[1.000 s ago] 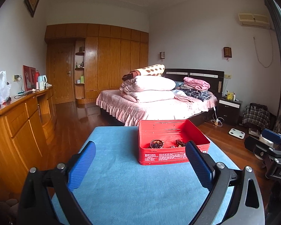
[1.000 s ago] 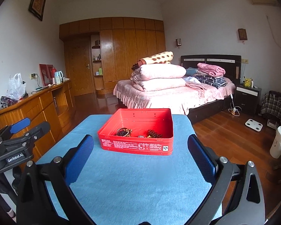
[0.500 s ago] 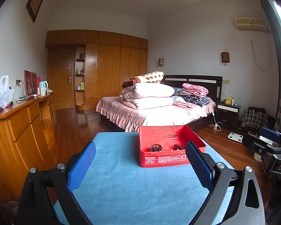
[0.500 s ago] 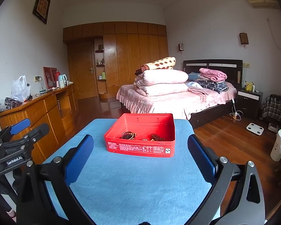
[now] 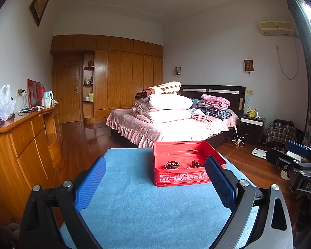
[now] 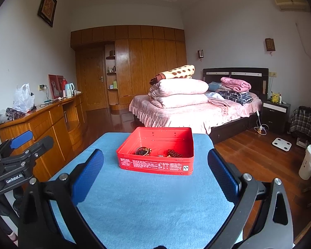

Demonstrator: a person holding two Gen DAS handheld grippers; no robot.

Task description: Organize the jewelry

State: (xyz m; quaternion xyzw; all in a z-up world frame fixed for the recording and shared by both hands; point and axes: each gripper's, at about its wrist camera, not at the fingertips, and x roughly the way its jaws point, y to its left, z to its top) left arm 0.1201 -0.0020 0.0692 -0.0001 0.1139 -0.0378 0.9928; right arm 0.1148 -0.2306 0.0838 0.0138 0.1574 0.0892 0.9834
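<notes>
A red tin box [image 5: 182, 178] stands open on the blue-covered table [image 5: 147, 207]; it also shows in the right wrist view [image 6: 155, 165]. Inside lie a dark bead bracelet [image 5: 172, 165] [image 6: 142, 151] and a second dark bead cluster [image 5: 197, 164] [image 6: 174, 153], with small pieces between them. My left gripper [image 5: 155, 183] is open and empty, well back from the box. My right gripper [image 6: 155, 176] is open and empty, also short of the box. Each gripper shows at the other view's edge: the right gripper [image 5: 296, 161] and the left gripper [image 6: 20, 155].
A wooden sideboard [image 6: 51, 120] runs along the left wall with a plastic bag and a kettle on it. A bed [image 6: 192, 112] piled with folded quilts stands behind the table. A white bin [image 6: 309, 161] and a scale [image 6: 282, 144] are on the floor at right.
Both grippers have drawn back and tilted up, so the box sits lower and smaller in view. Both stay open and empty.
</notes>
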